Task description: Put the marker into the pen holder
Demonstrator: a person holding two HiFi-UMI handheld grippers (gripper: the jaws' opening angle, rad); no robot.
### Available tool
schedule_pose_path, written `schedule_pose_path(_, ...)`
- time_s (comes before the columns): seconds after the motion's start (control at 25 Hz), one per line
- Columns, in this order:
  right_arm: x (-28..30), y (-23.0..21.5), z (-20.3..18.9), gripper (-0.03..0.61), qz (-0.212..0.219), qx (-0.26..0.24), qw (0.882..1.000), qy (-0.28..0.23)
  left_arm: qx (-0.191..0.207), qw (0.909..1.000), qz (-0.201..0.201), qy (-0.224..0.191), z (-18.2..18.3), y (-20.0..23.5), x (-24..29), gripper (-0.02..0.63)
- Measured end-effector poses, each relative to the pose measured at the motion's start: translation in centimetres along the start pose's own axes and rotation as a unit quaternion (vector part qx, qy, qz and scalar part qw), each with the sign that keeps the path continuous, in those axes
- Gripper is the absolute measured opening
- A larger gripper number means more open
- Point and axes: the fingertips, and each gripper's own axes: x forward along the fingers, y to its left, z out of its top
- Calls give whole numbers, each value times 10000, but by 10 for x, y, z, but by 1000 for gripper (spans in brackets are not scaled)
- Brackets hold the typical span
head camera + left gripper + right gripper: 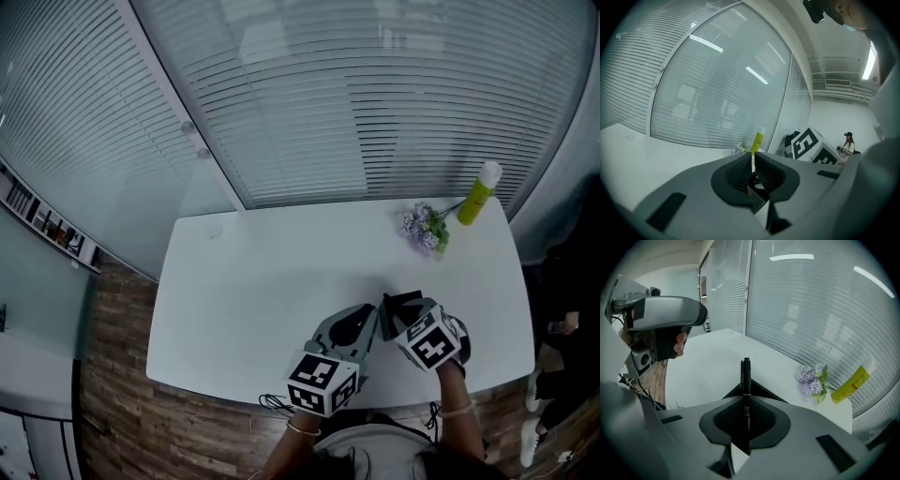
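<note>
White surface [244,300], front edge: right gripper [746,401] pinches the black marker [746,373] upright over the pen holder [401,301], left gripper [753,165] looks clamped on its wall, so next I'd lower it straight in and release.

Slim black marker [746,380] stands upright beside the black pen holder [403,302].

White table [262,300], slatted window blinds [375,94], wood-plank floor [117,384]
</note>
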Motion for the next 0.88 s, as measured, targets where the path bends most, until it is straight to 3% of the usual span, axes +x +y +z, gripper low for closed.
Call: schedule_pose_path(0.88, 8, 5, -6, 71, 224, -199, 9986, 446, -18, 10000, 14, 21, -3, 6, -3, 35)
